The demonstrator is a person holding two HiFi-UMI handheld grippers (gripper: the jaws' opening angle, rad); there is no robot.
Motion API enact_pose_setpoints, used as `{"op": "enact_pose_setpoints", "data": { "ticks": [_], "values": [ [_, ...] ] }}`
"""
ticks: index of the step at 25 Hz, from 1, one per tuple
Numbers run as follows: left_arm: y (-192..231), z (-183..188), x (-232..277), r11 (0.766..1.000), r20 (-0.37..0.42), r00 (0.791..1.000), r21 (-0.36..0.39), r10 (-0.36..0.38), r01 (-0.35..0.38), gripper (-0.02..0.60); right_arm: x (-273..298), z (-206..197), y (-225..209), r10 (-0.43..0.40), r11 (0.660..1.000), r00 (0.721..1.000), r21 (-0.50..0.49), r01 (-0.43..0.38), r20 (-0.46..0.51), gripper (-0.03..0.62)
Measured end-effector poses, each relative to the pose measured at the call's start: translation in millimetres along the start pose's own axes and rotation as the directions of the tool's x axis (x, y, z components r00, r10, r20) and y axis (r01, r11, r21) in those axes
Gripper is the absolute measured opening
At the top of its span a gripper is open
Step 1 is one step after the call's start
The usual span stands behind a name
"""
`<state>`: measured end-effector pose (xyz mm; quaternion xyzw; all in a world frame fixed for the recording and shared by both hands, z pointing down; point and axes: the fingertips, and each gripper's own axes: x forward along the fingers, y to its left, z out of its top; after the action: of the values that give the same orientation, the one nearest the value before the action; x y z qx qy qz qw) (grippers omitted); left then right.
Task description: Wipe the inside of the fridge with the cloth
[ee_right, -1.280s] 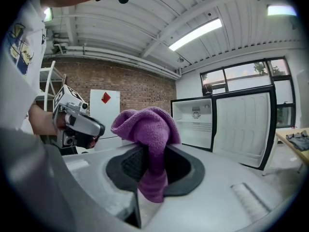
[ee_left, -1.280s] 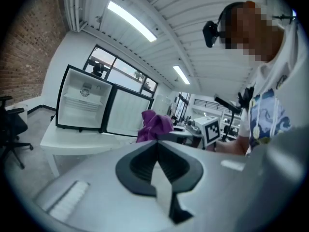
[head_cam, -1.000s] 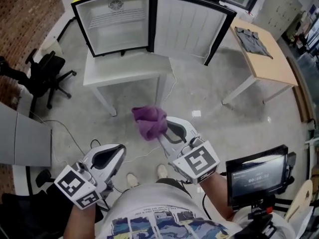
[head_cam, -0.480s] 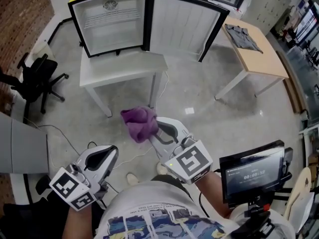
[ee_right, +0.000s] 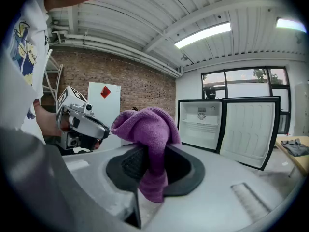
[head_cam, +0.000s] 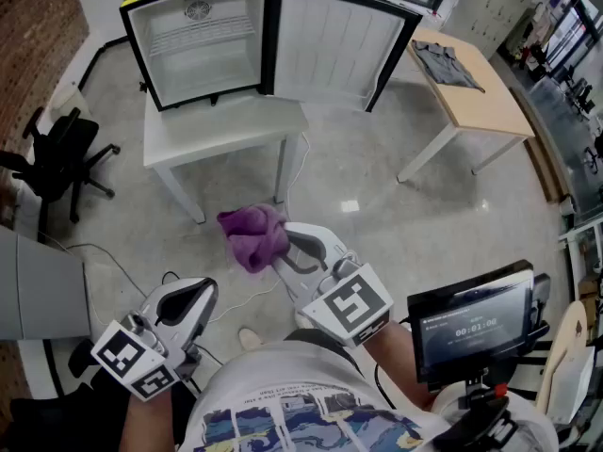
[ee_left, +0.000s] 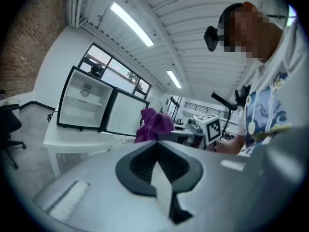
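A small black fridge (head_cam: pixel 193 36) stands on a white table (head_cam: pixel 226 130) with its door (head_cam: pixel 334 47) swung wide open; the white inside looks empty. My right gripper (head_cam: pixel 283 252) is shut on a bunched purple cloth (head_cam: pixel 252 234), held over the floor in front of the table. The same cloth (ee_right: pixel 147 129) hangs folded between the jaws in the right gripper view, with the fridge (ee_right: pixel 200 122) behind it. My left gripper (head_cam: pixel 193 301) hangs low at the left, shut with nothing in it. From the left gripper view the fridge (ee_left: pixel 84 103) and cloth (ee_left: pixel 154 124) show ahead.
A black office chair (head_cam: pixel 52 158) stands left of the white table. A wooden table (head_cam: pixel 471 92) with a grey garment (head_cam: pixel 445 64) is at the right. A cable (head_cam: pixel 104 252) trails across the concrete floor. A screen on a stand (head_cam: pixel 471 323) sits at lower right.
The fridge and table have drifted down and left in the head view, a little nearer. Both grippers keep their pose and the right one still holds the cloth.
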<state>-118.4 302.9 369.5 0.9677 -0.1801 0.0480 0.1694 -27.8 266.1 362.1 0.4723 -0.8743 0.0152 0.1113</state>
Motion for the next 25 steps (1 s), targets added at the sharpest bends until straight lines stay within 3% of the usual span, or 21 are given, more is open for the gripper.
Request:
{"op": "enact_pose_setpoints", "data": {
  "ticks": [25],
  "values": [
    [-30, -1, 39, 1.0, -0.026, 0.999, 0.006, -0.028, 0.028, 0.008, -34, -11, -30, -0.015, 0.999, 1.0, 0.03, 0.015, 0.004, 0.075]
  ]
}}
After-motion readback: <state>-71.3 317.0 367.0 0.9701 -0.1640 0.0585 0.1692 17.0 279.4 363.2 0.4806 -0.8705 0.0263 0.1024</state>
